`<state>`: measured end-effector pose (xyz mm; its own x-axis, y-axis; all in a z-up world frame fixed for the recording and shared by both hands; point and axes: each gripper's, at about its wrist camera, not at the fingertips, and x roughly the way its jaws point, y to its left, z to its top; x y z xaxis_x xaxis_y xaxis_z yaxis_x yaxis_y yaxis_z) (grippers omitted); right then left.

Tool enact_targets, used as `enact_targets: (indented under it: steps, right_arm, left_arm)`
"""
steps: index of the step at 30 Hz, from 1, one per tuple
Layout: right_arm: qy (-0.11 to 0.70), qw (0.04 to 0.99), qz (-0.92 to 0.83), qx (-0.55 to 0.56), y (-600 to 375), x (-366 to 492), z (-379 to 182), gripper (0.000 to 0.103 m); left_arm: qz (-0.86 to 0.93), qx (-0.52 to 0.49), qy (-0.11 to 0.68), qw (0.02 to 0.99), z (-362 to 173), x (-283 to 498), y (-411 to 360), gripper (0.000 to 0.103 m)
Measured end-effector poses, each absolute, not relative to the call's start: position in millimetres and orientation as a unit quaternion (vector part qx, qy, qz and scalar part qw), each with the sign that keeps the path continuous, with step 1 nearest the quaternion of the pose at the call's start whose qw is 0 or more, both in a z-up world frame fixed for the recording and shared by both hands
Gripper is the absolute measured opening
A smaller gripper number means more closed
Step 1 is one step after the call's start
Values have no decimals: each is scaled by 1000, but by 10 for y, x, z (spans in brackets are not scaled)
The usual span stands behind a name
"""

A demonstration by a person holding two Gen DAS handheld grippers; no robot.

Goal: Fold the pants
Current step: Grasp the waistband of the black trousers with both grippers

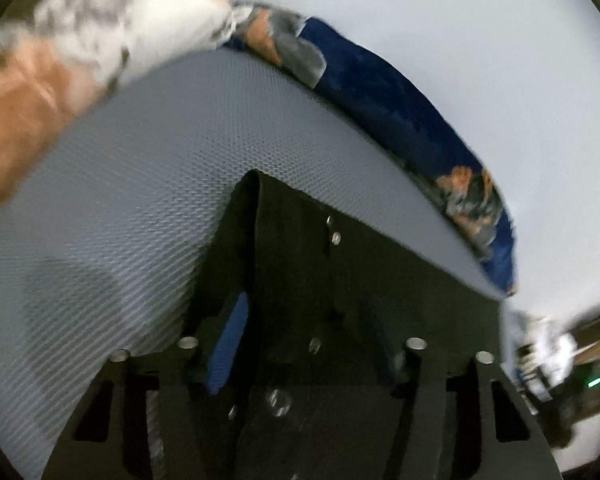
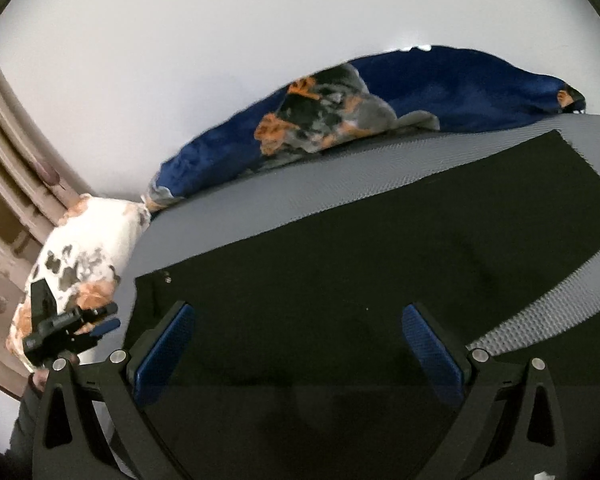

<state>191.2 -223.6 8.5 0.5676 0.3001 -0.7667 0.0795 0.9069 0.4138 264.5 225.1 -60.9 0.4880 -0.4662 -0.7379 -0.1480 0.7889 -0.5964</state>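
Black pants (image 2: 360,264) lie flat on a grey textured mat (image 2: 300,192). My right gripper (image 2: 296,344) is open just above the near part of the pants, its blue pads (image 2: 164,356) wide apart with nothing between them. In the left wrist view the pants (image 1: 340,272) fill the lower middle over the grey mat (image 1: 132,184). Black cloth covers the space between my left gripper's fingers (image 1: 300,356); one blue pad (image 1: 228,348) shows at the left. The left gripper also shows in the right wrist view (image 2: 64,328), at the pants' left edge.
A blue blanket with an orange and grey pattern (image 2: 340,116) lies bunched along the mat's far edge. A white pillow with orange and black patches (image 2: 84,256) sits at the mat's left end. A white wall (image 2: 180,60) is behind.
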Motion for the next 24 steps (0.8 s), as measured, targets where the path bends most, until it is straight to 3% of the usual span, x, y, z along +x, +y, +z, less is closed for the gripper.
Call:
enact_targets:
  steps: [4,14,19,24]
  right_arm:
    - [481,853,55,196,-2178,2067,-54,103]
    - [504,840,47,195,-2078,2311,-291,103]
    - [508,840,53,182,-1998,2414,-343,103]
    - [510,840,56,177,-1970,2520,-405,103]
  left_arm:
    - [-122,-351,507,778,-797,2896,2383,48]
    - [-151,-366,514,761,-1100,3254,2445,48]
    - [-182,-366,514,754,-1151,3426,2345,31]
    - [-207,-365,516,746,-1209,3559,2260,25]
